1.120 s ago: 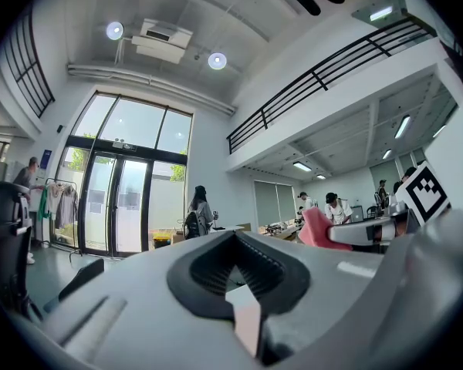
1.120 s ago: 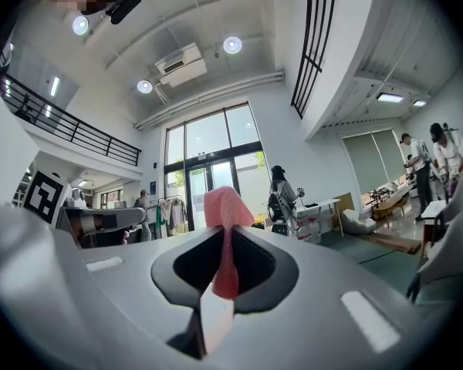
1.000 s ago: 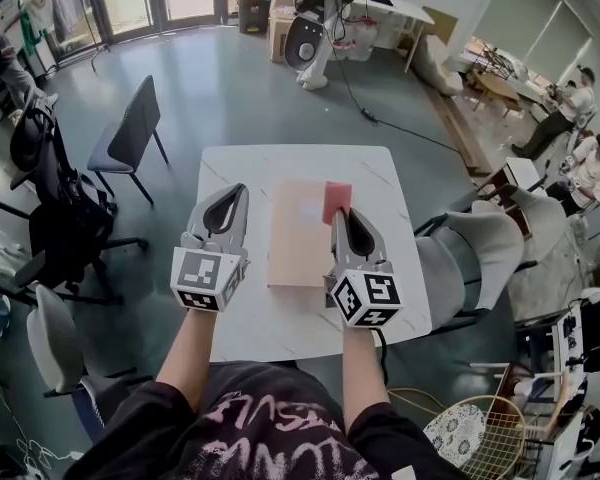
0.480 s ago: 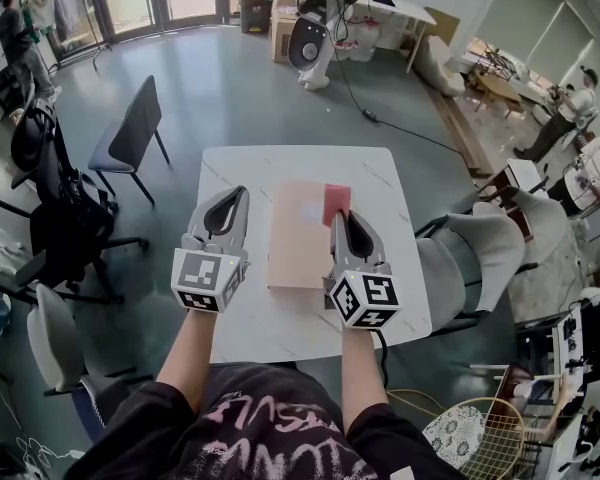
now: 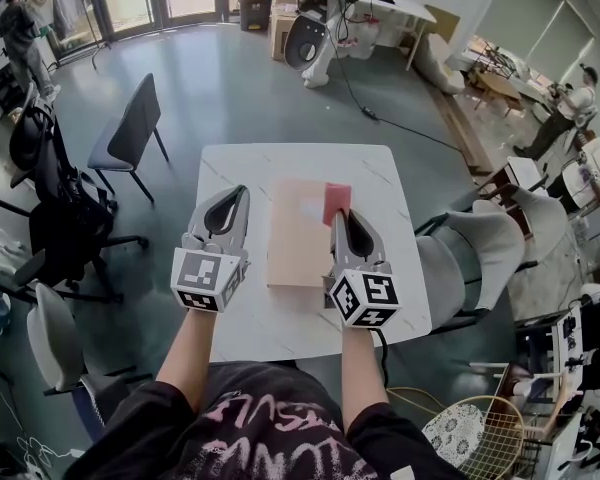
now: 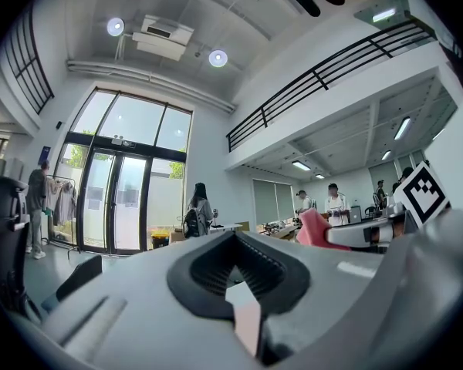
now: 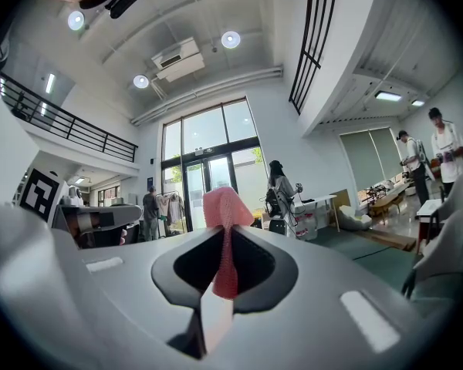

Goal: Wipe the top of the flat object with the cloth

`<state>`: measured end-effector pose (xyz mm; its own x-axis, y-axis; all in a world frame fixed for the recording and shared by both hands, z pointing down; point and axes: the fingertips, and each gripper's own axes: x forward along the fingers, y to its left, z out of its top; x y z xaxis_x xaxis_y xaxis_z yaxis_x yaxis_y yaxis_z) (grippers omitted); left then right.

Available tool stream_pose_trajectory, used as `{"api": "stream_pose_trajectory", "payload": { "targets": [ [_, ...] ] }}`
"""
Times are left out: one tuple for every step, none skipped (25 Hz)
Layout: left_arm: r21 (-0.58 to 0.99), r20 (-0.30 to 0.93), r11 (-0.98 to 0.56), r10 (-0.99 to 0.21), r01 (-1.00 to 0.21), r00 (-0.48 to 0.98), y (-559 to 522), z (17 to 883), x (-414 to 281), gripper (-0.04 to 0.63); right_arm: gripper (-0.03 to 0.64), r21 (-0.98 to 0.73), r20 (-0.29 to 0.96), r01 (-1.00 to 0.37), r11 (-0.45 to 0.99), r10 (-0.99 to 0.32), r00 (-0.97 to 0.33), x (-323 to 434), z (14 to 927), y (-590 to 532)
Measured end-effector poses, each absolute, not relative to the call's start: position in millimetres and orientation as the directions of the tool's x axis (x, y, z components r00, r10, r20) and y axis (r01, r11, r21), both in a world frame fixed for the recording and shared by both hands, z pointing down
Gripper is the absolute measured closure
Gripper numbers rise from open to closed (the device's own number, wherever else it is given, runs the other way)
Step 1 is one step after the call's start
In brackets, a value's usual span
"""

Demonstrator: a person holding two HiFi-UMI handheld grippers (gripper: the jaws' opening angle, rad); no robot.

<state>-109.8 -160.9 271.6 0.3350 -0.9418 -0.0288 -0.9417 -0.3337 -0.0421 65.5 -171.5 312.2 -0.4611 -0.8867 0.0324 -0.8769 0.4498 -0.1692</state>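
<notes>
A flat tan board (image 5: 298,230) lies on the white table (image 5: 235,173). My right gripper (image 5: 345,211) is shut on a pink-red cloth (image 5: 336,201), held upright above the board's right edge. In the right gripper view the cloth (image 7: 225,230) sticks up from between the closed jaws. My left gripper (image 5: 232,192) hovers over the table left of the board, shut with nothing in it. The left gripper view looks out level across the room and shows the cloth (image 6: 318,228) and the right gripper at its right side.
A dark chair (image 5: 130,128) stands left of the table and a grey armchair (image 5: 470,258) at its right. Several people, desks and a white machine (image 5: 315,28) are farther off. A black chair with bags (image 5: 65,218) stands at the left.
</notes>
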Motion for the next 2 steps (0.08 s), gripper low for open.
{"api": "stream_pose_trajectory", "payload": {
  "targets": [
    [-0.043, -0.029, -0.335, -0.941, -0.941, 0.336, -161.0, 271.9, -109.6, 0.595, 0.569, -0.169, 0.033, -0.877, 0.449, -0.887, -0.461, 65.5, 312.5, -171.7],
    [-0.045, -0.030, -0.336, -0.941, -0.941, 0.337, -161.1, 272.2, -109.3, 0.595, 0.569, -0.169, 0.033, -0.877, 0.449, -0.887, -0.460, 65.5, 312.7, -171.8]
  ]
}}
